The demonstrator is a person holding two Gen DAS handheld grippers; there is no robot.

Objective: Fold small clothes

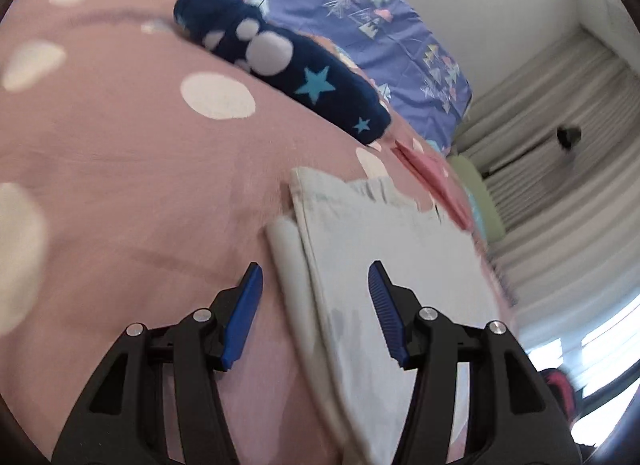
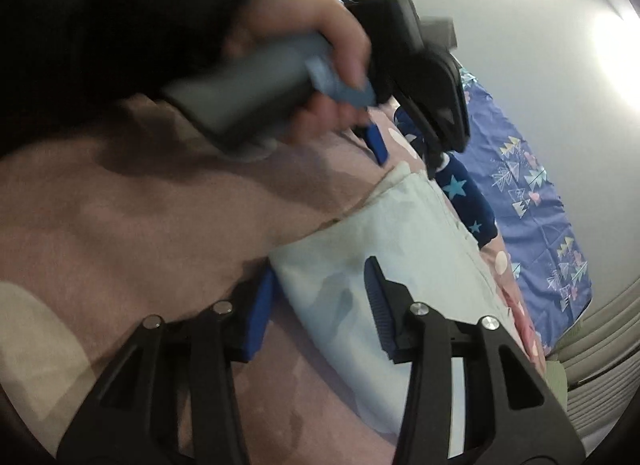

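Observation:
A pale blue-white folded garment (image 1: 372,249) lies flat on the pink spotted bedsheet (image 1: 120,169). My left gripper (image 1: 316,305) is open just above its near edge, one blue pad over the sheet, the other over the cloth. The same garment (image 2: 368,233) shows in the right wrist view. My right gripper (image 2: 320,301) is open, straddling its near corner, holding nothing. The left gripper (image 2: 400,145), held by a hand (image 2: 316,25), hovers over the garment's far end. A navy garment with stars (image 1: 280,65) lies farther back.
A purple patterned quilt (image 1: 380,25) covers the far side of the bed. A folded pink cloth (image 1: 436,181) lies past the pale garment, with a green pillow (image 1: 480,197) beside it. Curtains (image 1: 560,205) hang past the bed's edge.

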